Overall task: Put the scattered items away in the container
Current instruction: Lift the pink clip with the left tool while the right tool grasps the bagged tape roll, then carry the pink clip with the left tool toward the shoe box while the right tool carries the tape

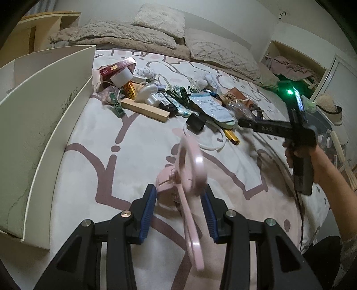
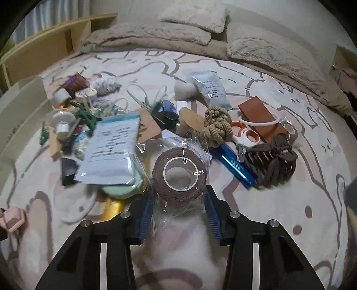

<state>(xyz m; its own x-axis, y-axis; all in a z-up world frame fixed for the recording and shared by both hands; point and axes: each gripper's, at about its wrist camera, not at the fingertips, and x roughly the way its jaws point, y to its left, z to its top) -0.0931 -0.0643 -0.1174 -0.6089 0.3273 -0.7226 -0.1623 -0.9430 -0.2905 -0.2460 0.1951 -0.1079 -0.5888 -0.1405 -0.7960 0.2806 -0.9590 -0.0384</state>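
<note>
Cream cardboard container (image 1: 44,125) at left of the left-wrist view, interior hidden, so contents impossible to judge. Lower centre: left gripper (image 1: 180,198) clenched on a pink hand fan (image 1: 191,178), not yet over the container. Centre of the right-wrist view: right gripper (image 2: 178,200) closed around a brown tape roll (image 2: 179,176) in clear wrap. Most clutter (image 1: 169,100) untouched mid-frame, so task judged early. Pink-patterned bedspread (image 1: 133,156) beneath; beige pillows (image 1: 160,17) at top, wooden shelf (image 1: 40,29) upper left.

Two pillows (image 2: 196,15), one scissors (image 2: 245,133), one tape roll (image 2: 179,172), one box (image 1: 33,111)
</note>
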